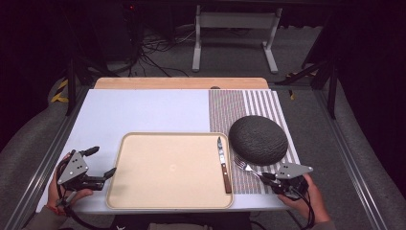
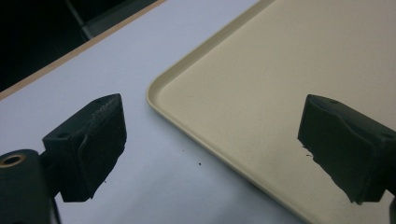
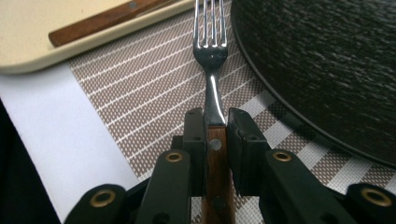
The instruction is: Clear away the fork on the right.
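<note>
My right tongs (image 3: 215, 122) pinch the fork (image 3: 212, 51) by its wooden handle, on the striped placemat (image 3: 140, 107) beside the dark plate (image 3: 327, 70); left tongs (image 2: 210, 149) spread. Next I'd lift it toward the tray (image 1: 167, 163).

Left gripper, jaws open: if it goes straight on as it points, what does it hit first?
Probably the near left edge of the beige tray: the left gripper straddles its rim. Depth is unclear.

Hidden and cropped bits
fork (image 3: 212, 51) handle end buried between right gripper (image 3: 215, 122) jaws, tine tips cut by top edge; knife (image 3: 109, 19) blade out of frame; dark plate (image 3: 322, 65) cropped right
</note>
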`<state>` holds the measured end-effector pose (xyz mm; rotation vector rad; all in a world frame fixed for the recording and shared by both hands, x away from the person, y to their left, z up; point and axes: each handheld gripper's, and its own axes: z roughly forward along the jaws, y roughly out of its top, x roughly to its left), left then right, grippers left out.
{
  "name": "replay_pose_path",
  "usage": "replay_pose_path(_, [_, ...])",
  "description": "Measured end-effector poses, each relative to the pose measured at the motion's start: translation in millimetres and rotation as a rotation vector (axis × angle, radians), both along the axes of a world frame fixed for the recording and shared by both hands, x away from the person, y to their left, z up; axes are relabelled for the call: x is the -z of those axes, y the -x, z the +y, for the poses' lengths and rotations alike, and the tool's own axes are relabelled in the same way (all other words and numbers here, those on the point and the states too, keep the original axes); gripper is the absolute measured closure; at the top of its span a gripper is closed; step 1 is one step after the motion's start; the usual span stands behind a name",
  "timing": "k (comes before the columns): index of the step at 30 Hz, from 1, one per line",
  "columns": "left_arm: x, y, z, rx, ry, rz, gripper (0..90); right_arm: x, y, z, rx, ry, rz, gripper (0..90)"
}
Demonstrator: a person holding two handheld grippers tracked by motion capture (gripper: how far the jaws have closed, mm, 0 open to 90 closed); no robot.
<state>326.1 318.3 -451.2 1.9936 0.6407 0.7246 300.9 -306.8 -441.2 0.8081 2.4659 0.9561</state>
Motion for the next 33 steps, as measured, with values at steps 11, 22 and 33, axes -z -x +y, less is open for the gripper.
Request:
replay_pose_path(11, [-1.0,0.1,0.9,-0.004,-0.005,-0.009,8.5,-4.8,4.9,1.5,-0.015,-0.023,-0.031,78.9])
replay_pose_path(22, [-1.0,0.7,1.4,-0.002,0.005,-0.012,8.5,-13.4,3.5,13.0,-0.001,-0.071,-0.073,78.9])
replay_pose_path(33, [-1.5,1.1,1.0,-0.001,-0.004,-0.013,8.4,-23.0,-5.5,32.8,0.032,-0.101,-0.106,78.9])
